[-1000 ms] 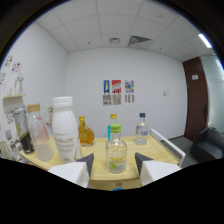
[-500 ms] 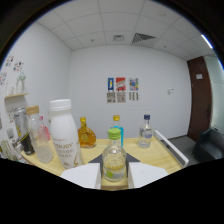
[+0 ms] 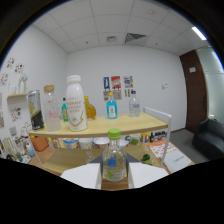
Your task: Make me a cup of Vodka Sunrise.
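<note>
item: small clear bottle, green screw cap, blue and yellow label on its front, a pale yellowish liquid in the lower part. it stands upright between the two white fingers of the gripper; the pads sit close against either side of its body, and the claw appears clenched on it, grasping the bottle. the base of the bottle is hidden below the fingers.

location: the bottle is raised in front of a light wooden shelf board, which lies beyond the fingers. a lower wooden surface shows under and behind the bottle.

on the shelf board, from one end to the other:
- dark can with yellow print, upright
- clear glass jar with a wooden lid
- tall white bottle with white cap and grey lettering, the largest thing on the board
- small teal-capped bottle, partly hidden between jar and white bottle
- amber round-bellied bottle
- blue-labelled clear bottle
- clear bottle with pale cap

surroundings: white wall with three small posters, a dark door, a white chair frame just beside the board. small items under the board are too small to tell.
</note>
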`<state>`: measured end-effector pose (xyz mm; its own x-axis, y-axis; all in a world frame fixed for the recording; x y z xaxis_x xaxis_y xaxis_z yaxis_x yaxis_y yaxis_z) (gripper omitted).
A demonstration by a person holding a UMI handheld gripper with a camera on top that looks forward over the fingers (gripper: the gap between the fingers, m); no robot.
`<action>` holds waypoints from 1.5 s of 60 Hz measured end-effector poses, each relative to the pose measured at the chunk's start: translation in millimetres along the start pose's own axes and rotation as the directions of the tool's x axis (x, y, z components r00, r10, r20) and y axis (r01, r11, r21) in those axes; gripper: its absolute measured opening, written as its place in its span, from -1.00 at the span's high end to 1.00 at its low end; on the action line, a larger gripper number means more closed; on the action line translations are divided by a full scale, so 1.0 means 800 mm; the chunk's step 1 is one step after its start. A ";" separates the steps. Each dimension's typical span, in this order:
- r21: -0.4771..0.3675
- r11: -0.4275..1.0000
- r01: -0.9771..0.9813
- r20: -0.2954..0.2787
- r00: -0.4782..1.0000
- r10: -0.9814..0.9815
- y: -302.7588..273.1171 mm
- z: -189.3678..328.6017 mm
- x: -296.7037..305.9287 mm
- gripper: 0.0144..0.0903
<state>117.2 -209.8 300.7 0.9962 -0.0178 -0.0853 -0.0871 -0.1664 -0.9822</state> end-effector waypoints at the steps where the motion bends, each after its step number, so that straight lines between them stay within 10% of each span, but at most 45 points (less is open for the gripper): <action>1: -0.012 1.000 -0.004 0.000 1.000 0.004 0.012 0.000 0.000 0.46; 16: -0.171 0.985 0.012 -0.032 0.999 -0.018 0.164 0.010 0.001 0.46; 29: -0.208 0.888 0.410 -0.001 0.908 -0.419 0.185 0.023 0.009 0.46; 54: -0.144 0.129 0.981 0.145 0.150 -0.978 0.162 0.029 0.015 0.46; 74: -0.069 -0.483 0.873 0.161 -0.468 -0.869 0.139 0.036 0.016 0.46; 90: -0.072 -0.581 0.811 0.176 -0.563 -0.807 0.136 0.036 0.010 0.46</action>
<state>115.5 -200.0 188.6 -0.4901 0.3177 0.8117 0.8579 0.0114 0.5136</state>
